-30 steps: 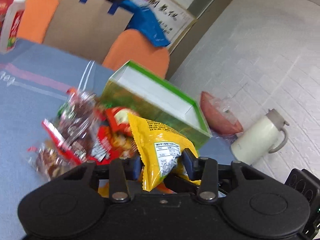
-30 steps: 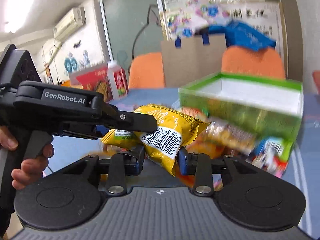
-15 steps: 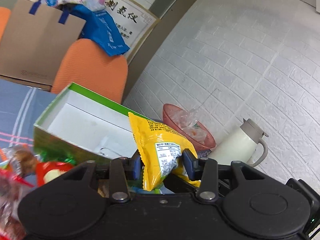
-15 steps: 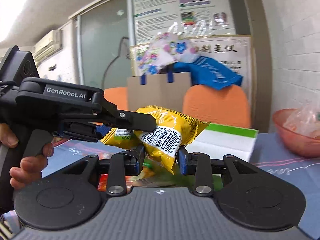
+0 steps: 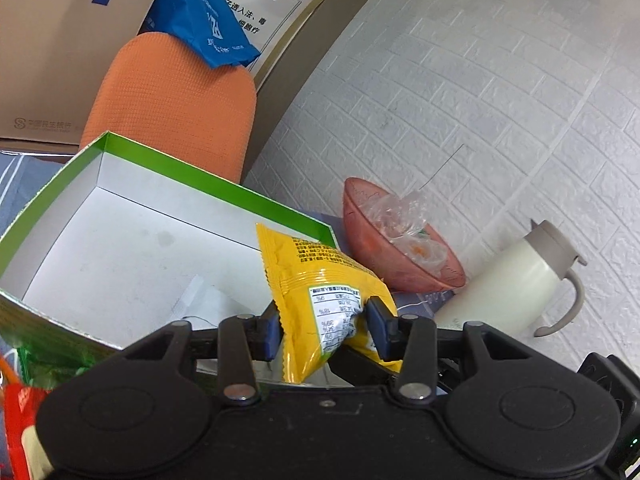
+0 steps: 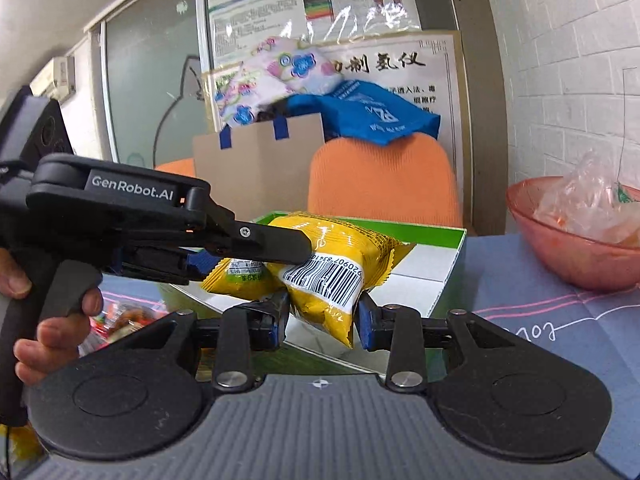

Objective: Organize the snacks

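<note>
Two yellow snack packets are held above the open green-rimmed cardboard box point(image 5: 120, 248), which serves as the reference point for all positions below.

Left tool point(image 5: 322, 330): jaws opening. The first yellow snack packet point(image 5: 320, 300) stands between the blue pads point(image 5: 378, 332), nutrition label toward the camera. The pads are at the packet's sides; contact on the left pad looks slack. The packet hangs over the near right corner of the box, above its white interior.

Right tool point(image 6: 322, 320): jaws opening. The second yellow snack packet point(image 6: 340, 276), barcode side up, sits between its pads and still touches both. This packet is above the near edge of the box. In the right wrist view the first packet point(image 6: 240, 278) shows just to the left of the second one, under the upper finger of the left tool point(image 6: 256, 254). A person's hand point(image 6: 48, 312) grips the left tool's handle.

Surroundings: the box rests on a blue-covered counter point(image 6: 540, 320). To the right of the box stands a pink bowl point(image 5: 400, 256) containing crumpled clear plastic; beyond the bowl, a white thermos jug point(image 5: 516, 284). Behind the box is an orange chair back point(image 5: 172, 104). Loose snack packets point(image 6: 128, 316) lie to the left of the box.
</note>
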Action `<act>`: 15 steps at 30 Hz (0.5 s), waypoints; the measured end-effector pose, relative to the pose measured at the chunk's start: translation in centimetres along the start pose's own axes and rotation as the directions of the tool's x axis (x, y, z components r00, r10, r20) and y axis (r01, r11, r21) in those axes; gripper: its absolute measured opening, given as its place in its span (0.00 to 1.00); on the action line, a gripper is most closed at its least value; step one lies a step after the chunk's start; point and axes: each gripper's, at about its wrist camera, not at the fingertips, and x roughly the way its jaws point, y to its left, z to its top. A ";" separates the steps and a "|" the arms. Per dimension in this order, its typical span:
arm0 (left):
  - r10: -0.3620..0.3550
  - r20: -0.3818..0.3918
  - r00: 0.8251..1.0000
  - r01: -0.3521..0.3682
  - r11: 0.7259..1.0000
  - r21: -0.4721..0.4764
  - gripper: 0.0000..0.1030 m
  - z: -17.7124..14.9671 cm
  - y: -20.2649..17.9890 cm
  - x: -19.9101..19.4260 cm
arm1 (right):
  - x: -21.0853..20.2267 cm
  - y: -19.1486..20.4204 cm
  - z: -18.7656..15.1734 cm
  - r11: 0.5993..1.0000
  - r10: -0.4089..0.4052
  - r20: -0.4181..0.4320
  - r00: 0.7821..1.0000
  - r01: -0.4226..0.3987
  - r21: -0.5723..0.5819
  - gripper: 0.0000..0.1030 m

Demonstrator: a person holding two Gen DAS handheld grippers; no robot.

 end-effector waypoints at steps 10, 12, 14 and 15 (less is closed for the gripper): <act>0.141 0.094 0.986 -0.145 0.989 0.037 1.00 -1.9 -1.6 -6.0 | -3.7 1.4 -0.7 0.990 -0.058 0.064 0.996 0.065 -0.122 1.00; 0.136 0.118 0.984 -0.139 0.990 0.020 1.00 -2.5 -2.2 -8.4 | -5.5 1.7 -0.5 0.994 -0.037 0.083 0.996 0.045 -0.102 1.00; 0.164 0.144 0.976 -0.169 0.985 0.024 1.00 -3.5 -3.1 -10.7 | -7.1 2.1 -0.7 0.996 -0.015 0.096 0.995 0.023 -0.082 1.00; 0.186 0.156 0.970 -0.193 0.981 0.028 1.00 -4.1 -3.3 -12.0 | -7.6 2.5 -0.8 0.997 -0.001 0.099 0.995 0.008 -0.072 1.00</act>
